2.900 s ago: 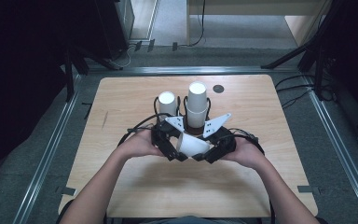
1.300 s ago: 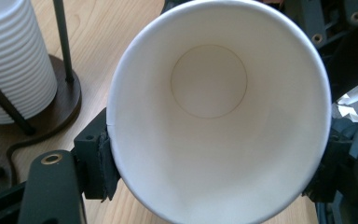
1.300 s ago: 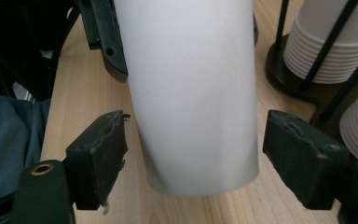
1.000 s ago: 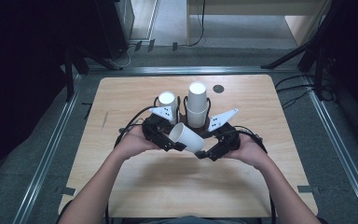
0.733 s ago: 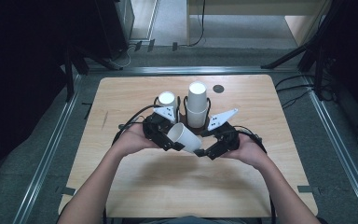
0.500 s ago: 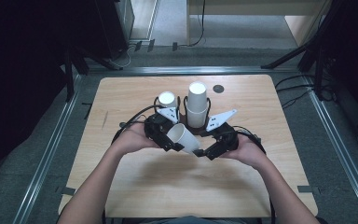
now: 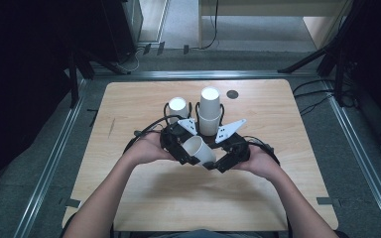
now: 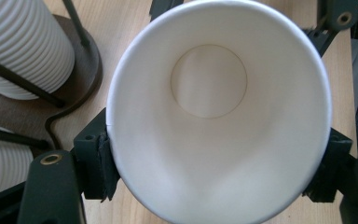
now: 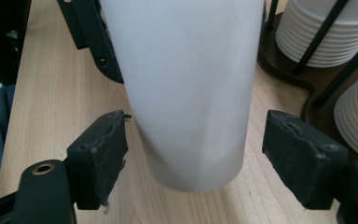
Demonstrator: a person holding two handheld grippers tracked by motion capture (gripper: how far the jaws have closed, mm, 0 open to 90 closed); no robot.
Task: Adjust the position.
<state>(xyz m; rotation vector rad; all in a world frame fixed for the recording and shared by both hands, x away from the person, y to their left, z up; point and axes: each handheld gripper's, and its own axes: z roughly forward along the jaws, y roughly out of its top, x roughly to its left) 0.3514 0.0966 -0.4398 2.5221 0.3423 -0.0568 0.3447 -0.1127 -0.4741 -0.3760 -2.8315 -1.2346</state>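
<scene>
The left hand-held gripper point(image 7: 187, 154) clamps a white paper cup point(image 7: 198, 149) by its rim, tilted above the table point(image 7: 278, 198). The right hand-held gripper point(image 7: 217, 165) stands wide open around the cup's base, pads point(image 9: 100, 156) clear of it, near two ribbed cup stacks point(image 7: 210, 111)

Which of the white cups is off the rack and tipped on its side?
The paper cup between the two grippers, pinched at its rim by the left gripper, mouth toward it. The two cup stacks stand upright in the wire rack behind.
</scene>
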